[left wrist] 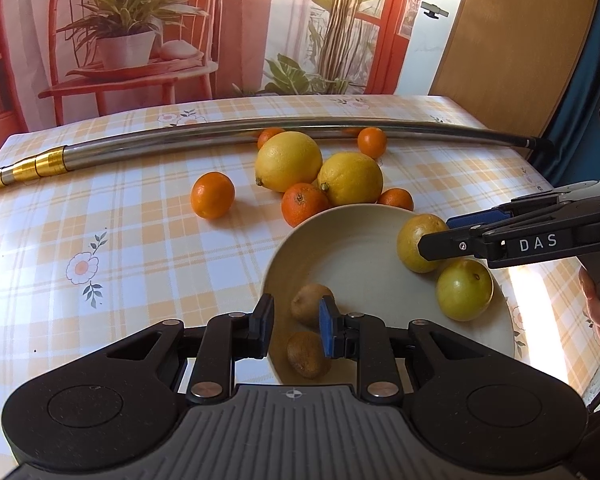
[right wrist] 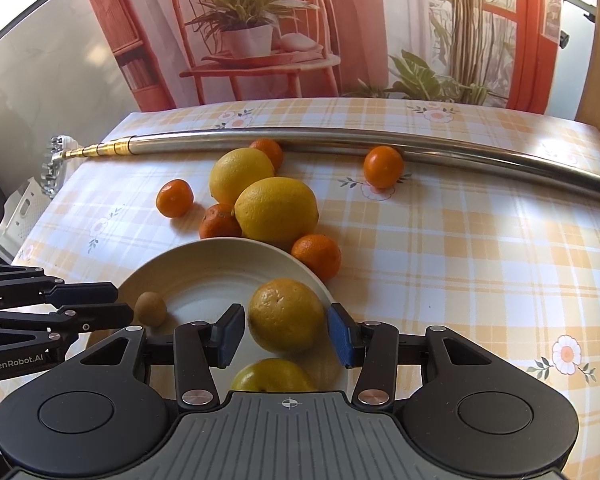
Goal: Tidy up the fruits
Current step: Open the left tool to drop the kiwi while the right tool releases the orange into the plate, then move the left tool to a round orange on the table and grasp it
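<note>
Fruit (right wrist: 286,314) sits inside the plate (right wrist: 204,268) rim, between my wide right gripper (right wrist: 286,334); left gripper (left wrist: 296,330), half-open, hovers empty over kiwis (left wrist: 312,304).

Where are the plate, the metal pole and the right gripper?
plate (left wrist: 352,248): left wrist view, bare middle.
metal pole (right wrist: 300,139): right wrist view, mid-shaft.
right gripper (right wrist: 286,334): right wrist view, midway between fingertips, over a yellow fruit.

I note an orange-and-white plaid tablecloth (left wrist: 140,240) with flower prints, a cream plate (left wrist: 352,248), and orange mandarins (left wrist: 213,195). I see yellow lemons (left wrist: 289,161), brown kiwis (left wrist: 309,354), and a silver pole (left wrist: 260,130) with gold bands.
</note>
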Demonstrator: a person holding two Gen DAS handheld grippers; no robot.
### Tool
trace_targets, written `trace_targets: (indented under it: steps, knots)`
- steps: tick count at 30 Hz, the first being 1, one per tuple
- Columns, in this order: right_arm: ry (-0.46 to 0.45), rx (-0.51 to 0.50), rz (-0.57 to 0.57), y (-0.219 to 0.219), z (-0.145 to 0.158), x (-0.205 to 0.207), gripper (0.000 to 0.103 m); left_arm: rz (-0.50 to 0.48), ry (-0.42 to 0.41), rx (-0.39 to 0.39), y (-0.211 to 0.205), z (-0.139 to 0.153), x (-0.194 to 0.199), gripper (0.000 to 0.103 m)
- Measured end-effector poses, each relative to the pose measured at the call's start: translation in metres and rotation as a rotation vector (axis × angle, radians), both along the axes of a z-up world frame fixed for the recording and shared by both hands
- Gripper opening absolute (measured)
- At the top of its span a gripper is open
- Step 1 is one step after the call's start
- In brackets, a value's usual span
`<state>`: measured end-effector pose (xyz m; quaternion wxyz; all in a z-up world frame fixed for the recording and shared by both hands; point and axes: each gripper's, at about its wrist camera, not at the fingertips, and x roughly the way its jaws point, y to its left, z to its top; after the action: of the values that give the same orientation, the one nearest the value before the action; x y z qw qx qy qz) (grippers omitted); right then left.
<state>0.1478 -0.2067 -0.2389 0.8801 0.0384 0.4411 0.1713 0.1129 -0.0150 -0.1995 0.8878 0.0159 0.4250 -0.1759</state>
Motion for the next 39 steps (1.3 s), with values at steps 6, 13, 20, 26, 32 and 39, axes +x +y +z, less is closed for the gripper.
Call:
trace_targets:
  steps: [6, 13, 20, 26, 32, 39]
  knots:
    - [-0.027, -0.023, -0.005, -0.001, 0.006, 0.000, 0.043, 0.038, 0.002, -0.031, 0.009, 0.006, 0.002, 0.026]
    - [-0.060, -0.038, -0.032, -0.010, 0.013, 0.002, 0.043, 0.094, 0.016, -0.070, 0.024, 0.010, 0.009, 0.026]
    - [-0.086, -0.042, -0.060, -0.022, 0.022, 0.010, 0.043, 0.131, 0.000, -0.071, 0.034, 0.021, 0.021, 0.026]
    - [-0.121, -0.050, -0.076, -0.029, 0.031, 0.020, 0.043, 0.139, -0.015, -0.099, 0.034, 0.032, 0.039, 0.026]
    - [-0.139, -0.054, -0.095, -0.035, 0.036, 0.029, 0.044, 0.075, 0.004, -0.123, 0.015, 0.027, 0.058, 0.026]
    - [-0.125, -0.041, -0.112, -0.042, 0.030, 0.032, 0.044, 0.004, 0.045, -0.128, -0.006, 0.004, 0.077, 0.026]
